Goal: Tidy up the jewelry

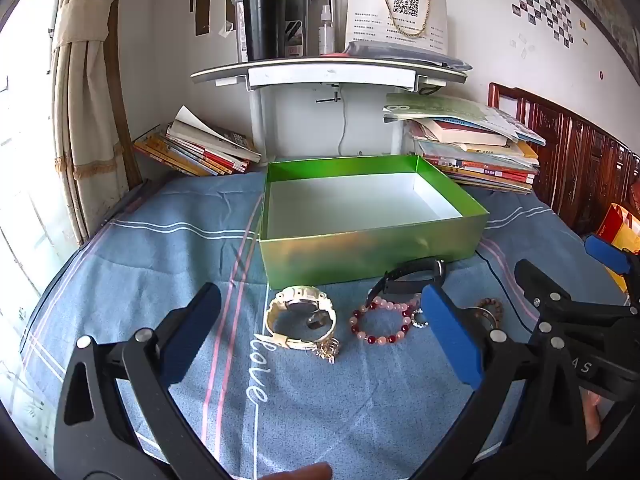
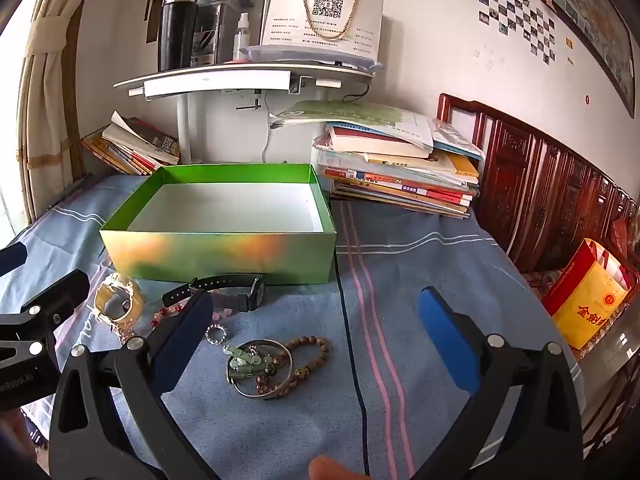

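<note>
Both my left gripper and right gripper gape wide, empty; I'd straddle the cream watch band squarely, then lift clear over the green box wall.

Box on the cloth; watches and bracelets just before it; books behind.

bed: blue striped sheet | far edge, middle: open green box | far left corner: slanted books | far right corner: book stack | near side of box: cream watch, black watch, pink-red bead bracelet, brown bead bracelet, silver bangle, black cable
</note>
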### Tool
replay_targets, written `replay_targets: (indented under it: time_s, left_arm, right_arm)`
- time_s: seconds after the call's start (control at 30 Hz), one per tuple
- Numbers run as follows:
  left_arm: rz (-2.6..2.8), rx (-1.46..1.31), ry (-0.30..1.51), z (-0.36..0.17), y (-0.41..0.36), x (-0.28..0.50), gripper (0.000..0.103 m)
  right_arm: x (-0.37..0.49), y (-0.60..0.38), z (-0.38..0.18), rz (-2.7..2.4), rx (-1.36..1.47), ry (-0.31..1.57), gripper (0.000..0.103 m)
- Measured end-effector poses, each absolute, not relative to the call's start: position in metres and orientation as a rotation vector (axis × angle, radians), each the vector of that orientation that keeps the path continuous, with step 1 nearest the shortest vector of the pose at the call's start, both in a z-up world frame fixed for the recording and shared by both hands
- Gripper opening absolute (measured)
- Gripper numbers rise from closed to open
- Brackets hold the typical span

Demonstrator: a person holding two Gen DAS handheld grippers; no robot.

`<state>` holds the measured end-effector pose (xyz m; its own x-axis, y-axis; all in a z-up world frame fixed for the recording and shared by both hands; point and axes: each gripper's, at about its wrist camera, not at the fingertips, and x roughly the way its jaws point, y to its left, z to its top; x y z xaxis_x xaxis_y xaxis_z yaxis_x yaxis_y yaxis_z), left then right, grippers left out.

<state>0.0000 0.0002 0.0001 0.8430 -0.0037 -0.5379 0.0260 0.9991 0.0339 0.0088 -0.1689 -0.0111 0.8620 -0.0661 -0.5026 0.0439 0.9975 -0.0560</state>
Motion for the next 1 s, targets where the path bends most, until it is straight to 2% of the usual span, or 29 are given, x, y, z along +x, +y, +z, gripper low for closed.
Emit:
replay_targets:
  time_s: [1.0]
  left_arm:
    - [-0.016, 0.035, 0.572, -0.0018, 0.0037, 0.0013, 0.099]
  right_arm:
    - [0.0113, -0.1672, -0.0111, -0.058, -0.055, 0.509, 0.100]
